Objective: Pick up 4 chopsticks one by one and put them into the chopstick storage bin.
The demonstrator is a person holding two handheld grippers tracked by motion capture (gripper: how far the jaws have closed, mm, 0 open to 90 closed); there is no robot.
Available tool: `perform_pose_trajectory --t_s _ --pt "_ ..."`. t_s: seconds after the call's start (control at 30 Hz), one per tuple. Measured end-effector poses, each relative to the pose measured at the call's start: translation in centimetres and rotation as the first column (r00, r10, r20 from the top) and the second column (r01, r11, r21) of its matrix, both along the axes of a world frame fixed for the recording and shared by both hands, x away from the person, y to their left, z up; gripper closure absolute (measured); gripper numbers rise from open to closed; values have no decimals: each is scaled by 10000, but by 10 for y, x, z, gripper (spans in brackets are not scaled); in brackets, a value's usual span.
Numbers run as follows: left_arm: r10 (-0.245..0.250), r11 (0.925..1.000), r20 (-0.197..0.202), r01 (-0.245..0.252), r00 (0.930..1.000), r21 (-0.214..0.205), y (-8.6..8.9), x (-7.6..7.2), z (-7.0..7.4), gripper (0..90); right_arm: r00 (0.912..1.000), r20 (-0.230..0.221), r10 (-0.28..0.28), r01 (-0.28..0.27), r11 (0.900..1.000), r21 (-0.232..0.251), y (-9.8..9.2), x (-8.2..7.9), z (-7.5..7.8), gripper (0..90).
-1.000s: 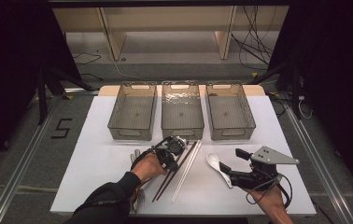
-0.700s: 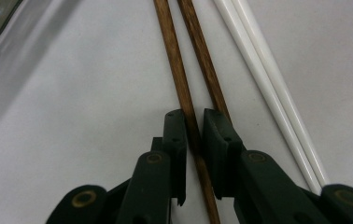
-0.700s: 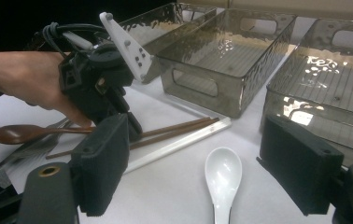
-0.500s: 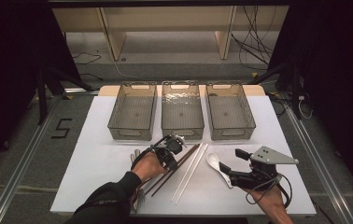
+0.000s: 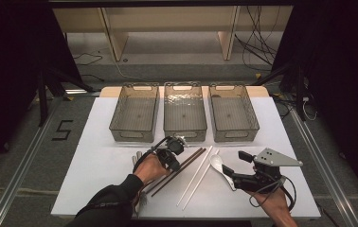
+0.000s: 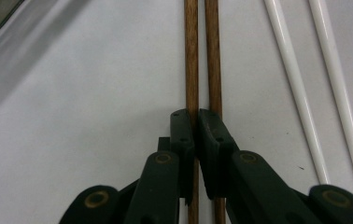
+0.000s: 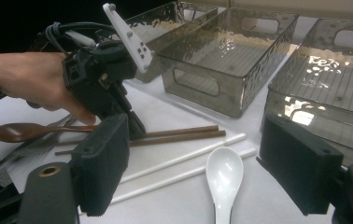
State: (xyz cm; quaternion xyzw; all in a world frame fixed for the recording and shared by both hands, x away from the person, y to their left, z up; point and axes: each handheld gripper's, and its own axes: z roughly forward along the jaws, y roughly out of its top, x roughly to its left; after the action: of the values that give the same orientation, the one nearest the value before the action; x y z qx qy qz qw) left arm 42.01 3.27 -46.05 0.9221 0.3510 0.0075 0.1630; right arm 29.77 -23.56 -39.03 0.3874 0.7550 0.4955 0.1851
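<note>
Left tongs (image 6: 195, 126) have just closed onto one brown chopstick (image 6: 191, 56). Right tongs (image 7: 202, 172) gape apart above the white spoon (image 7: 223, 175), at 3 o'clock on the tabletop (image 5: 101, 161).

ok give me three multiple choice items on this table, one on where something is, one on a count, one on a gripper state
1. Where does the white spoon lie?
A. in the middle bin
B. on the table, in front of the right gripper
C. under the left bin

2. How many clear bins stand in a row at the far side of the table?
A. two
B. three
C. five

3. How do the left gripper's jaws stand?
A. wide open above a bin
B. closed on the white chopsticks
C. closed about one of the brown chopsticks

Answers:
1 B, the high view shows the spoon on the white top by the right gripper.
2 B, the left bin, the middle bin and the right bin stand side by side.
3 C, the left gripper view shows its jaws, which have just been closing, about a brown stick, while the white chopsticks lie apart.
</note>
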Motion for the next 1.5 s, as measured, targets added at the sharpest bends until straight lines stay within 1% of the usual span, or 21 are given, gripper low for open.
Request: perform_pose_trajectory --t_s 0.03,0.1,0.13,0.17,0.3,0.4,0.5,0.57,0.67,0.7,0.83,0.93,1.13,1.23,1.27,1.33,1.37,1.47,1.5 --pt "64 9999 31 -64 10000 -120 0 0 0 842 10000 -3 15 -15 10000 19 0 0 0 252" --pt "63 9998 16 -62 10000 -178 1 1 0 843 10000 -21 13 -13 10000 4 0 0 0 252" --pt "56 9997 95 -54 9999 -239 1 0 0 843 10000 -11 14 -14 10000 1 0 0 0 252" --pt "3 9997 92 -1 10000 -255 1 1 1 843 10000 -10 29 -29 10000 19 0 0 0 252" --pt "-50 9979 148 60 9999 -641 2 0 5 844 10000 -8 20 -20 10000 -9 0 0 0 253" --pt "-27 9954 303 55 9995 -953 3 0 11 844 10000 -9 24 -24 10000 13 0 0 0 253" --pt "2 9896 355 49 9994 -1441 4 0 19 844 10000 4 31 -31 10000 42 0 0 0 253" --pt "-49 9870 518 132 9986 -1603 4 -1 26 844 10000 -5 23 -23 10000 31 0 0 0 253" --pt "-98 9795 791 255 9968 -1998 4 -3 39 844 10000 10 36 -36 10000 35 0 0 0 253" --pt "-161 9780 853 334 9962 -2058 4 -4 44 843 10000 -9 35 -35 10000 41 0 0 0 253" --pt "-26 9692 1219 326 9925 -2442 9 -5 60 843 10000 -22 56 -56 10000 33 0 0 0 253" --pt "34 9663 1329 309 9911 -2555 16 -2 68 843 10000 -29 61 -61 10000 39 0 0 0 253" --pt "494 9565 1532 -26 9870 -2918 31 5 77 843 10000 -24 78 -77 10000 49 0 0 0 253" --pt "596 9520 1646 -65 9846 -3060 37 8 82 843 10000 -23 70 -70 10000 52 0 0 0 253" --pt "695 9491 1690 -130 9832 -3147 39 8 84 843 10000 -16 69 -69 10000 53 0 0 0 253" --pt "743 9489 1805 -139 9808 -3151 44 11 87 843 10000 -15 67 -67 10000 51 0 1 0 253" --pt "868 9455 1811 -238 9796 -3247 46 12 88 843 10000 -18 66 -66 10000 56 0 0 0 253" --pt "1066 9417 1897 -378 9761 -3344 54 17 91 843 10000 -15 80 -80 9999 64 0 0 0 253" --pt "1170 9390 1909 -460 9746 -3408 57 18 92 843 10000 -11 80 -80 10000 56 0 1 0 252"
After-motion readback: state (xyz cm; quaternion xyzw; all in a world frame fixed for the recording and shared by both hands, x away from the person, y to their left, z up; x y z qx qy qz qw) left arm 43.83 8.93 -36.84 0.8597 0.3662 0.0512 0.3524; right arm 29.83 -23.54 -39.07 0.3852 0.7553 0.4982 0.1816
